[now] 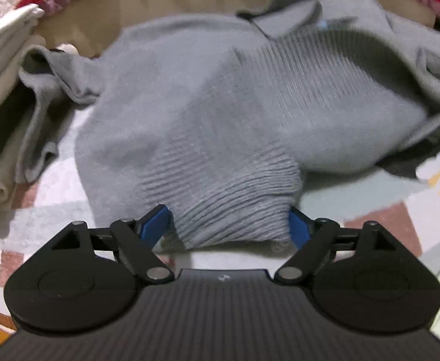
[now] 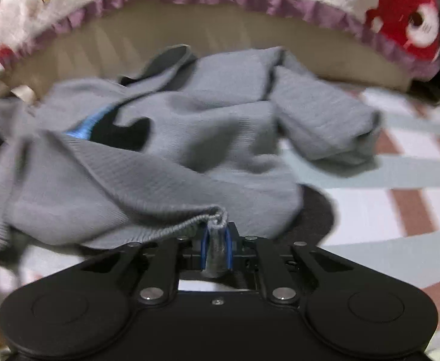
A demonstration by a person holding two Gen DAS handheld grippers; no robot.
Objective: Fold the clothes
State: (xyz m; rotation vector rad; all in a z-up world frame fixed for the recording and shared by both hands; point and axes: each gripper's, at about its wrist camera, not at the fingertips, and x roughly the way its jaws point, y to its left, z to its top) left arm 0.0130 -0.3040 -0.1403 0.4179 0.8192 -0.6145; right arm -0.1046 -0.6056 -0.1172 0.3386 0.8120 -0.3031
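A grey knitted sweater (image 1: 220, 105) lies crumpled on a patterned mat (image 1: 355, 198). In the left wrist view my left gripper (image 1: 230, 225) stands wide open, its blue pads (image 1: 155, 224) on either side of the ribbed hem, which bulges between them. In the right wrist view the same grey sweater (image 2: 171, 162) is bunched up, with a blue neck label and dark inside showing at the left. My right gripper (image 2: 216, 251) is shut on a corner of the ribbed hem, pinched between its blue pads (image 2: 203, 249).
A stack of folded pale and dark clothes (image 1: 0, 90) sits at the left. A bed edge with a white, purple-frilled, red-patterned cover (image 2: 250, 3) runs along the back. The mat (image 2: 400, 180) has pink, white and pale green stripes, bare at the right.
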